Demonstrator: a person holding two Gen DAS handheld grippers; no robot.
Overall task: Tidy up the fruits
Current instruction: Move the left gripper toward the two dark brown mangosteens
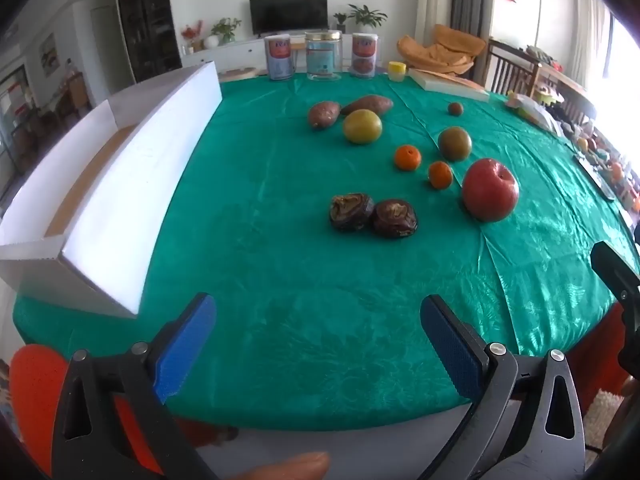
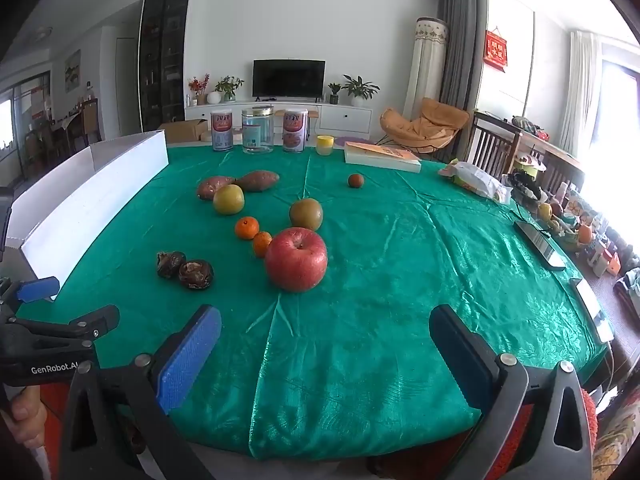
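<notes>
The green-clothed round worktop (image 2: 400,280) carries everything. Taking the large red apple (image 2: 296,259) as landmark, two small orange tangerines (image 2: 247,227) are set just left, two wrinkled brown dried fruits (image 2: 185,269) farther left, the long white cardboard box (image 2: 92,192) beyond them, and three cylindrical jars (image 2: 258,129) far behind.

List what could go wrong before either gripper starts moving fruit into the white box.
1. The red apple is round and wide; even with fingers fully spread it may slip or roll on the glossy green cloth.
2. The two small oranges sit close beside the apple, so a grab may knock them.
3. The white box has tall walls; a low carry could hit them.
</notes>
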